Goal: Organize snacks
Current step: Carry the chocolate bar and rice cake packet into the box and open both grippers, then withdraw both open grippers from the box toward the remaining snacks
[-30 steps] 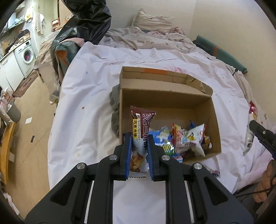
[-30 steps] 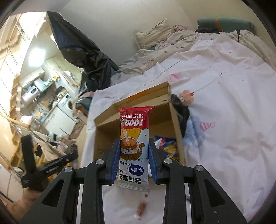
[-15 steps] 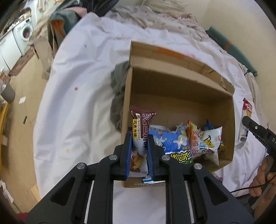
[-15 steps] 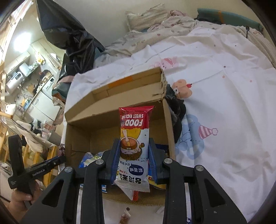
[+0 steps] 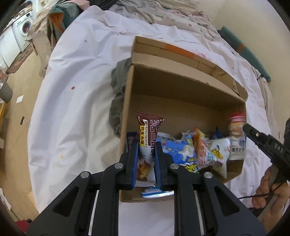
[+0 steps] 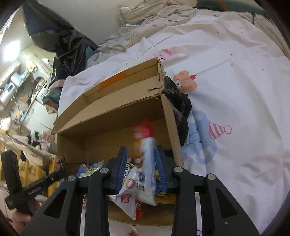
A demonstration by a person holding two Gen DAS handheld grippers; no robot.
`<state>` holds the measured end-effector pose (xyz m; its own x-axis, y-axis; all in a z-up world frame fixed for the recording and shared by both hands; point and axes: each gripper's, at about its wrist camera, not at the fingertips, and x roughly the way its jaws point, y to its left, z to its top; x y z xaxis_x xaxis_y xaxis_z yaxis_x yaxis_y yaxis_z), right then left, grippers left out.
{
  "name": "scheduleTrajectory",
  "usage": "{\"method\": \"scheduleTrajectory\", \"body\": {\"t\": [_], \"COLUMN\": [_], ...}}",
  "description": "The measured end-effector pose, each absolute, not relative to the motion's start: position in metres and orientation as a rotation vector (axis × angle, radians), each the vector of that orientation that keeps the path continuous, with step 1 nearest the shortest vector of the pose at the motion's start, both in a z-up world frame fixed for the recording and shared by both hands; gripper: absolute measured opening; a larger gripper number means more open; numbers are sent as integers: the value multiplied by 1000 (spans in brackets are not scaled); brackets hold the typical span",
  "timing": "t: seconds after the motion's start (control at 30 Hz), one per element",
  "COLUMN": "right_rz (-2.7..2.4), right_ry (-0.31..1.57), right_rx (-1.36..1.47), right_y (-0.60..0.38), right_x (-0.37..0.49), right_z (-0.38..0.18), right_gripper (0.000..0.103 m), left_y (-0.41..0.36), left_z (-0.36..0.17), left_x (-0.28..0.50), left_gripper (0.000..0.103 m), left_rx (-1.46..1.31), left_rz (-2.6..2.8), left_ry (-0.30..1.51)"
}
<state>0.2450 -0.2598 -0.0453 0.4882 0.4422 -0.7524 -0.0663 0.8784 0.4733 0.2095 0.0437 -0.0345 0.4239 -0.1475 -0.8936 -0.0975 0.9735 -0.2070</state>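
Note:
An open cardboard box [image 5: 181, 94] lies on the white bed sheet and holds several snack packets [image 5: 192, 152]. My left gripper [image 5: 146, 148] is shut on a brown chocolate snack packet [image 5: 147, 138], held upright over the box's near left corner. My right gripper [image 6: 142, 158] has its jaws spread wide. A red and white rice snack packet [image 6: 143, 145] sits blurred and tilted between them, loose, over the box's [image 6: 116, 116] right side. It also shows in the left wrist view [image 5: 236, 136].
A dark grey cloth [image 5: 118, 94] is bunched against the box's left wall. A black garment [image 6: 179, 109] lies by its right wall. Crumpled bedding and a pillow [image 6: 145, 14] lie at the bed's far end. The floor drops off to the left [image 5: 14, 109].
Both grippers moved forward over the box. My right gripper opened and the red rice snack packet came loose, dropping and tilting. The left still grips the brown packet.

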Motion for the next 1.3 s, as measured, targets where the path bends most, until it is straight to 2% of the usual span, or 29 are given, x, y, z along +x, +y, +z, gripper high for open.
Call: {"method": "scheduleTrajectory", "body": {"t": [0.03, 0.07, 0.1, 0.13, 0.27, 0.3, 0.67, 0.97, 1.13, 1.3], "right_rz": [327, 332, 332, 337, 357, 360, 346, 306, 286, 266], "right_ry": [1021, 1017, 1007, 989, 964, 964, 961, 964, 965, 992], "right_rx": [414, 410, 405, 395, 341, 344, 397, 458, 411, 332], "right_y": [-259, -257, -256, -255, -248, -248, -260, -285, -293, -303], "right_x": [245, 244, 242, 240, 235, 235, 235, 218, 198, 179], "right_z": [-45, -43, -41, -37, -30, -30, -29, -26, -25, -34], "right_gripper": [41, 48, 64, 67, 67, 67, 67, 67, 67, 67], "left_y": [42, 40, 38, 37, 37, 37, 49, 28, 6, -13], "left_z": [-34, -32, -30, -28, -22, -21, -17, -15, -13, -31], "left_x": [209, 209, 209, 208, 205, 205, 203, 182, 165, 148], "left_gripper": [16, 24, 38, 46, 72, 74, 74, 74, 74, 74], "left_rx": [-235, -228, -222, -216, -215, -217, -291, -232, -160, -171], "left_rz": [-36, -41, -43, -43, -48, -48, -16, -46, -113, -150], "left_ry": [1138, 1135, 1130, 1123, 1096, 1093, 1071, 1060, 1041, 1099]}}
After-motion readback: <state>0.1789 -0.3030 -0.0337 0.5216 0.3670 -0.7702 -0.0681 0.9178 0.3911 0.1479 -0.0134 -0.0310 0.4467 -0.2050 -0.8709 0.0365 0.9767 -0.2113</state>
